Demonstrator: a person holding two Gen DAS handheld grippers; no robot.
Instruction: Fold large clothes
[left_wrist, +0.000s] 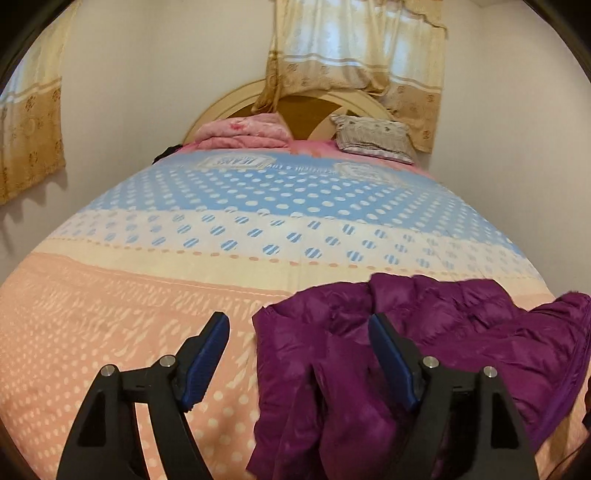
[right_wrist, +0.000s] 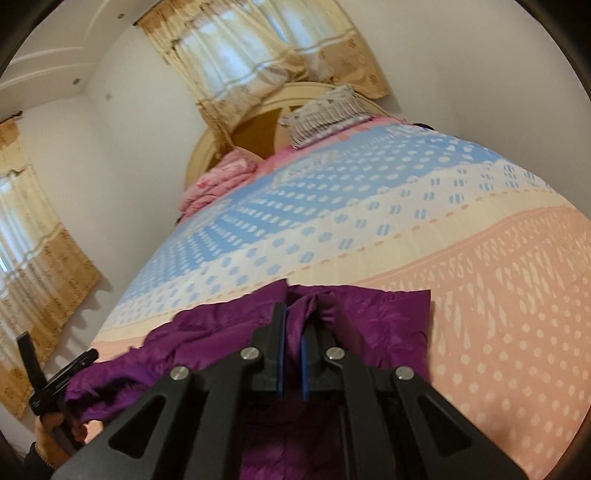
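Note:
A purple quilted puffer jacket (left_wrist: 461, 332) lies bunched on the near part of the bed (left_wrist: 110, 332). My left gripper (left_wrist: 299, 325) is open, its blue-padded jaws wide apart above the jacket's left edge, one finger over the bedspread and one over the jacket. In the right wrist view my right gripper (right_wrist: 292, 321) is shut on a fold of the purple jacket (right_wrist: 369, 310), with cloth pinched between the blue pads. The left gripper's black frame (right_wrist: 55, 384) and the hand holding it show at the lower left of that view.
The bed has a pink, cream and blue dotted spread (right_wrist: 498, 295). A folded pink blanket (left_wrist: 243, 134) and a grey striped pillow (left_wrist: 376, 138) lie by the rounded headboard (left_wrist: 295, 105). Beige curtains (left_wrist: 358, 48) hang behind; walls close in on both sides.

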